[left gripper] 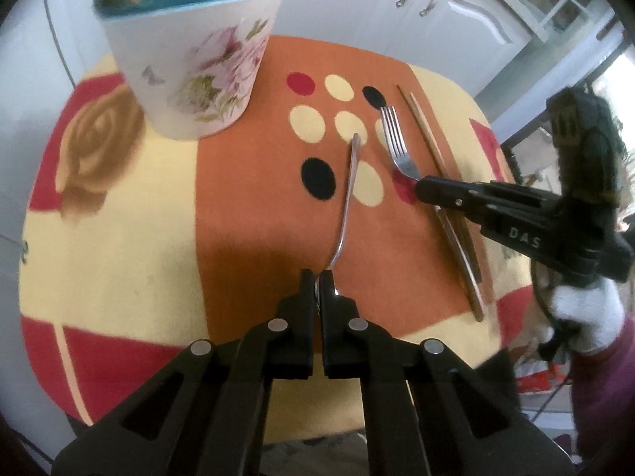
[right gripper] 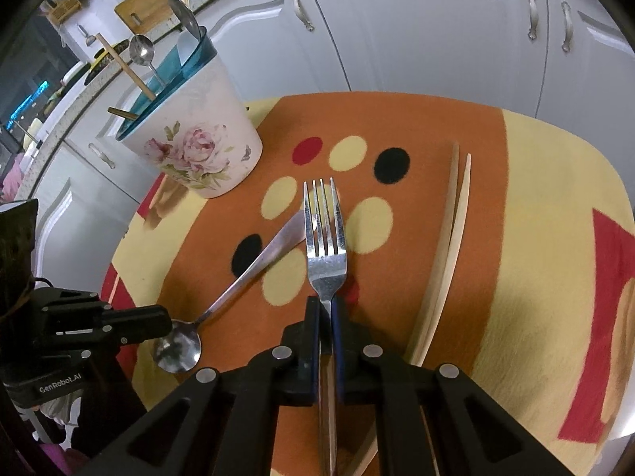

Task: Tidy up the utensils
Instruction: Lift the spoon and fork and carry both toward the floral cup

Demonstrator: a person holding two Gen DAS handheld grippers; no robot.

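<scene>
Biggest thing here is the round table with its orange and yellow cloth (right gripper: pixel 555 206), and the floral utensil holder (right gripper: pixel 198 146) at its far left edge is what everything hangs off; it already has a couple of spoons and wooden sticks poking out. Looks like the pickup step: the left gripper (left gripper: pixel 317 277) is clenched on the spoon (left gripper: pixel 349 186) right at its bowl, and the right gripper (right gripper: pixel 326 305) is clamped on the neck of the fork (right gripper: pixel 324 238), both lying nearer than the holder and to its right. Next move I'd guess is lift and drop into the holder, handles crossing a bit. The chopsticks (right gripper: pixel 448 246) wait furthest right of the holder.
</scene>
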